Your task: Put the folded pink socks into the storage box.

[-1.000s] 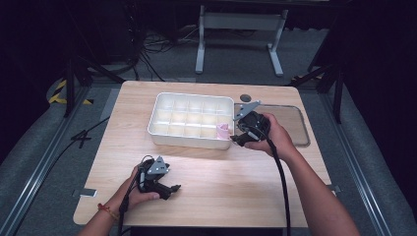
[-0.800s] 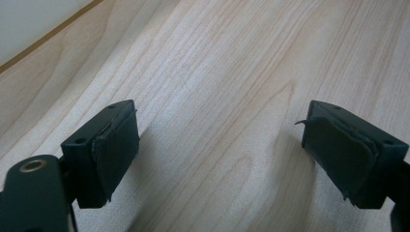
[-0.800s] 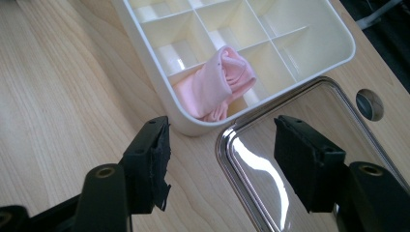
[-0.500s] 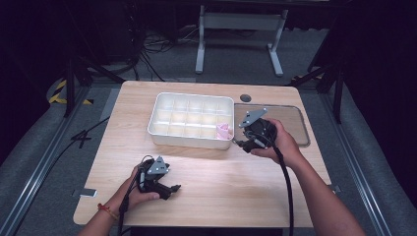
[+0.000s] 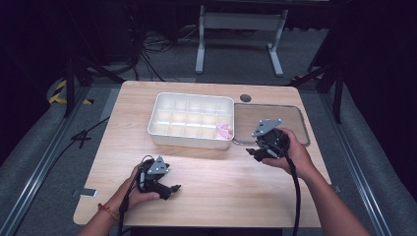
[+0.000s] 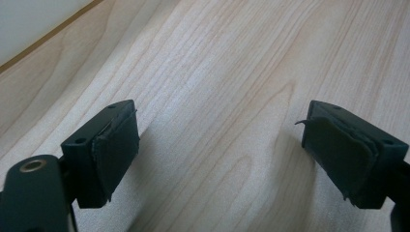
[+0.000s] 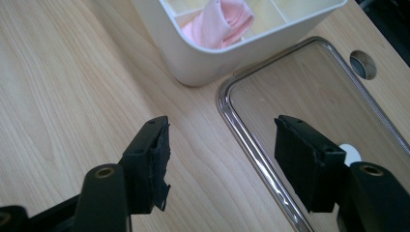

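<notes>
A white divided box [image 5: 162, 129] stands on the wooden table [image 5: 216, 182]. A pink piece of cloth [image 5: 224, 131] lies in its near right compartment, seen again as pink cloth [image 7: 220, 24] inside the white box [image 7: 203, 58] in the right gripper view. My right gripper [image 5: 252, 152] hovers open and empty just right of the box's near corner, its jaws over the rim of a clear lid [image 7: 251, 140]. My left gripper [image 5: 176, 188] rests open and empty near the table's front left, with bare wood between its pads [image 6: 113, 154].
The clear lid with its metal rim [image 5: 295, 110] lies flat to the right of the box. A round cable hole [image 5: 245, 98] sits behind it. The table's front edge runs close to both forearms. Dark floor, cables and a desk frame lie beyond.
My right gripper has drawn back from the box's near right corner, moving right and toward the person, and a little lower. The pink cloth stays in its compartment. The left gripper has not moved.
</notes>
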Demonstrator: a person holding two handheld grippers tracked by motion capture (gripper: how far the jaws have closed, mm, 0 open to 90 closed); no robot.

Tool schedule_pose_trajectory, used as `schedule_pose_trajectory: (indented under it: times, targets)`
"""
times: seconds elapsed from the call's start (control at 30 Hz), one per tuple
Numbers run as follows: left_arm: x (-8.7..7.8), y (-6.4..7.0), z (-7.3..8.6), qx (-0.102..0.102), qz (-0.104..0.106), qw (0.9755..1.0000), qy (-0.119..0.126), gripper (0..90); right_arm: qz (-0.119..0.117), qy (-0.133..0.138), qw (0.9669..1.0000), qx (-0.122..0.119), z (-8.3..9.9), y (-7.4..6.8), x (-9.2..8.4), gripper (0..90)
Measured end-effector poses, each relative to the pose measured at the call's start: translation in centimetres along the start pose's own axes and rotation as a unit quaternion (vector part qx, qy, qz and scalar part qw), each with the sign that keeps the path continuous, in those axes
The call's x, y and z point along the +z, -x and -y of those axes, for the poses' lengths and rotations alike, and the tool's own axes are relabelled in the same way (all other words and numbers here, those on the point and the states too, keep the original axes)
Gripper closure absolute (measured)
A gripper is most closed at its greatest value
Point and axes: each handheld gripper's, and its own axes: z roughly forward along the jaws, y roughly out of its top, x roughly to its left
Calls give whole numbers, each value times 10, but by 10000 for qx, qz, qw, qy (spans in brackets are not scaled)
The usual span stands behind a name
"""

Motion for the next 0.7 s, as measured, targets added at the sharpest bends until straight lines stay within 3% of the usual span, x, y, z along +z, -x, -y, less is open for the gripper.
schedule_pose_trajectory:
  times: [0.7]
  targets:
    - [0, 0, 0, -9, -7, 10000, 10, 133, 84, -320, 9994, 91, 55, -13, 0, 357]
